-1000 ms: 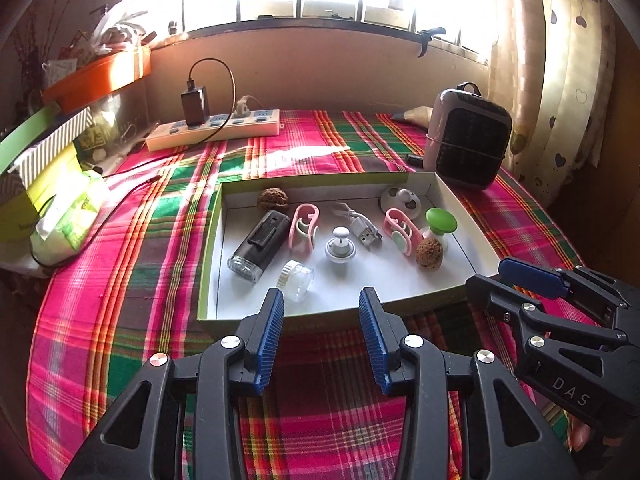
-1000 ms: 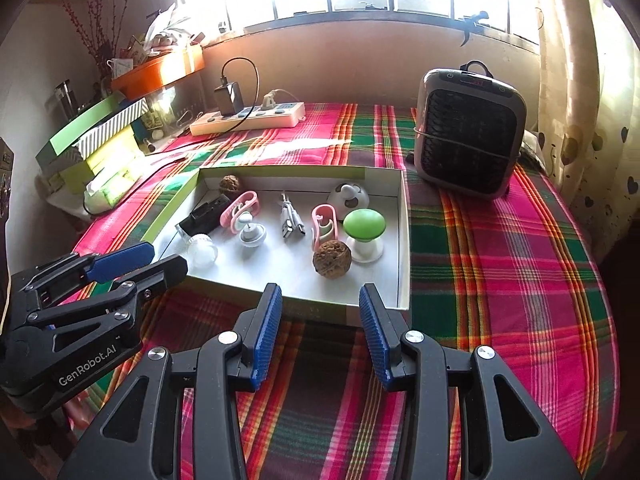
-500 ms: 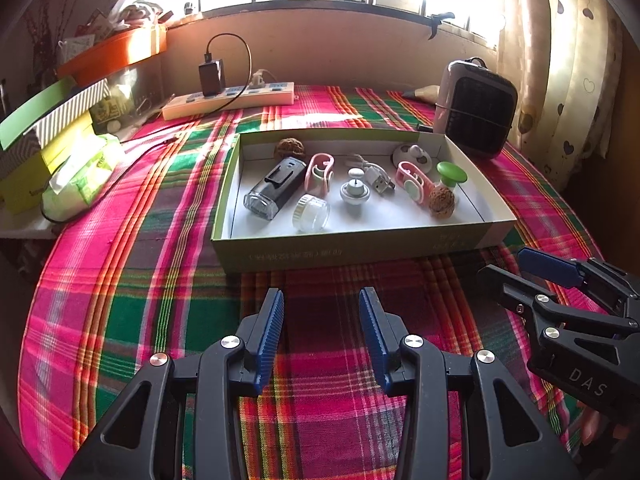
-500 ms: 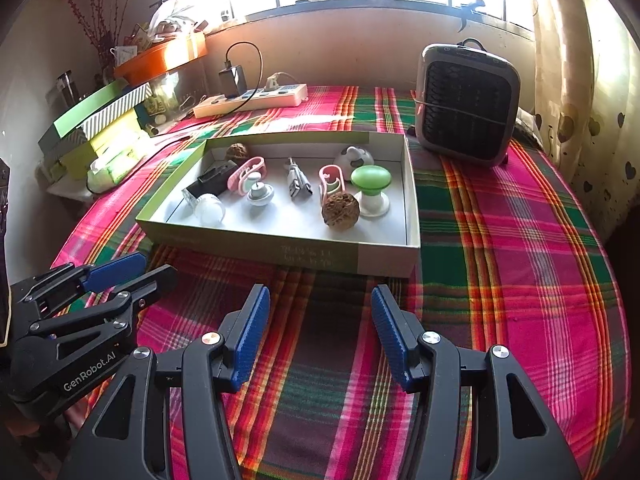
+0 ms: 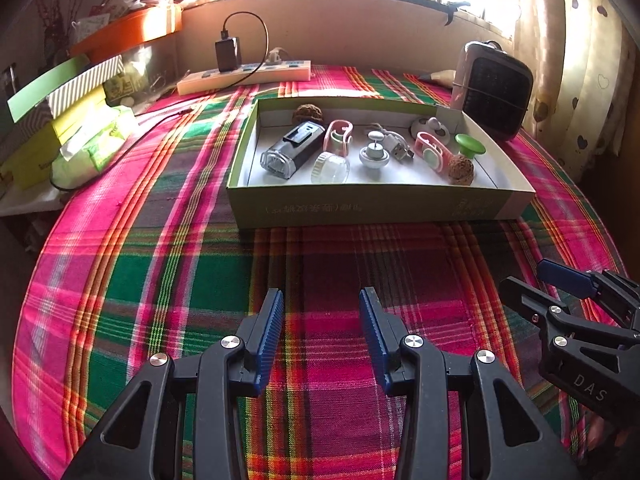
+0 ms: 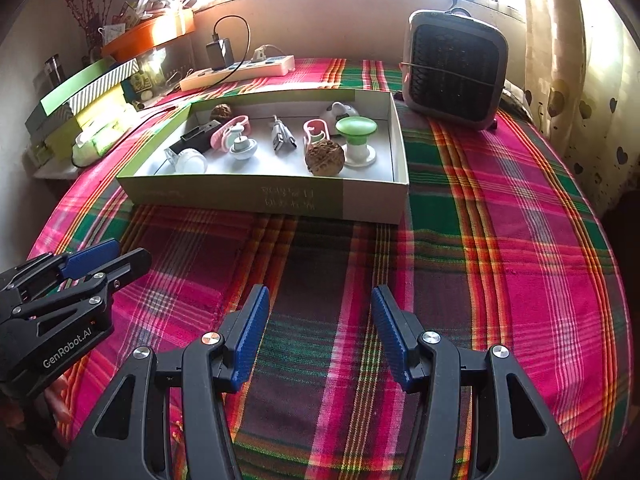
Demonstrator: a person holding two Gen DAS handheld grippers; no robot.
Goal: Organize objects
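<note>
A shallow green-and-white cardboard box (image 5: 372, 208) (image 6: 264, 196) sits on the plaid tablecloth and holds several small items: a black flashlight (image 5: 294, 150), two pink clips (image 5: 338, 136), a clear cap (image 5: 330, 168), a USB adapter (image 6: 282, 136), a green mushroom-shaped piece (image 6: 356, 132) and two walnuts (image 6: 324, 158). My left gripper (image 5: 320, 328) is open and empty, well in front of the box. My right gripper (image 6: 316, 324) is open and empty, also in front of the box. Each gripper shows at the edge of the other's view.
A small grey heater (image 6: 452, 68) stands behind the box at the right. A power strip with a charger (image 5: 244, 74) lies at the back. Stacked boxes and a tissue pack (image 5: 92, 144) sit at the left edge. A curtain hangs at the right.
Both grippers have pulled back from the box toward the table's near side; the box now looks farther away. The right jaws have opened a little wider.
</note>
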